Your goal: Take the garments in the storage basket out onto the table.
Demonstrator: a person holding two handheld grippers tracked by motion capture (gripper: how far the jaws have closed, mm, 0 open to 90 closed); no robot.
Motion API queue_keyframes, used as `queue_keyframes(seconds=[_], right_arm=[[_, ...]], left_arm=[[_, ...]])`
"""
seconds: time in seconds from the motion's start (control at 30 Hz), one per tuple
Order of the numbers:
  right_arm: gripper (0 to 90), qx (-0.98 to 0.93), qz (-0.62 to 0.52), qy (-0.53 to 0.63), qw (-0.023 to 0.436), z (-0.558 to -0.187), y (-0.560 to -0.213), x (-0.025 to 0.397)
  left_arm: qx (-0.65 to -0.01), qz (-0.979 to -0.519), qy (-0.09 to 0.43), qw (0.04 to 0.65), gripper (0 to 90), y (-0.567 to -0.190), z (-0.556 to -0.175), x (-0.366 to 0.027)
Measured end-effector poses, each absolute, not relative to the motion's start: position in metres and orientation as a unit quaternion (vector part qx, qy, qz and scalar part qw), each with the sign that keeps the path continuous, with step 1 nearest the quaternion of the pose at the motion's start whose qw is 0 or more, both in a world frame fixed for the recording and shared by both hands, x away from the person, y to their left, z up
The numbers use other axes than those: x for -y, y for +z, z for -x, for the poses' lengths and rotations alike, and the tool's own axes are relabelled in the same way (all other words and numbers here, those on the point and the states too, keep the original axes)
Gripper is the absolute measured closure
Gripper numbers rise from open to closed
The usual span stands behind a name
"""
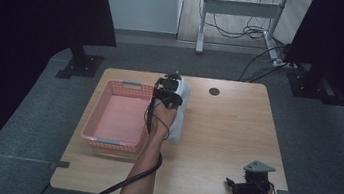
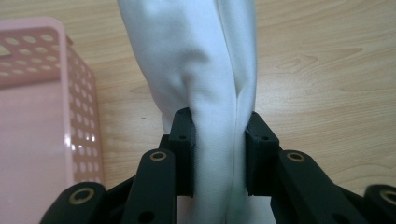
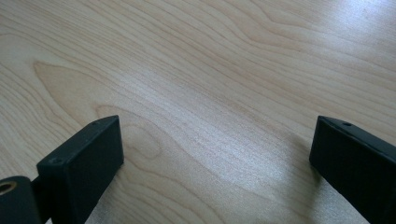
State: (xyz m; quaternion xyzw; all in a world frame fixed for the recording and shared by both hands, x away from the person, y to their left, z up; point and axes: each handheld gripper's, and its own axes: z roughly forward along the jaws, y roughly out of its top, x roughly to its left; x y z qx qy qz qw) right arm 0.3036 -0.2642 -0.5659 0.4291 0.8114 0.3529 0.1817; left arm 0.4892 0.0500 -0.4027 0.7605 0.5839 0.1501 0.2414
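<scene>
One soft thing is in hand for us: a white cloth (image 2: 196,70), pinched between the two jaws of our left gripper (image 2: 218,154). In the left gripper view the fabric bunches into a thick fold where the fingers (image 2: 182,140) squeeze it, and beyond the fingertips it widens and runs on over the wooden table (image 2: 327,70). To one side of those fingers, just beside the cloth, stands the pink basket (image 2: 42,93) with its perforated wall. In the high view the cloth (image 1: 182,109) shows just beside the basket's (image 1: 122,86) right wall, with the left gripper (image 1: 168,94) at its far end.

We judge the cloth light and limp. It has no stiffness, so whatever hangs past the fingers will sag, trail and swing, and could catch on the basket rim. It does not look slippery, and it is in no way fragile, so a firm squeeze does no harm. The gathered fold is thick enough for the pads to bite; a hold on a single thin layer seems likelier to slip out. Taking a bunched end, as we do now, looks right to us.

Our right gripper (image 1: 244,186) rests well apart, near the table's front edge, its fingers (image 3: 79,163) spread wide over bare wood with nothing between them.
</scene>
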Motion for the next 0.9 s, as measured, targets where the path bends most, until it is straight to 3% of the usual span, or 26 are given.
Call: queue_keyframes(seconds=[0.9], right_arm=[[2.5,-0.813,-0.427,0.353,0.180,-0.303,-0.566,0.264]], left_arm=[[-0.590,-0.764,0.128,0.230,68.5,-0.452,-0.496,-0.043]])
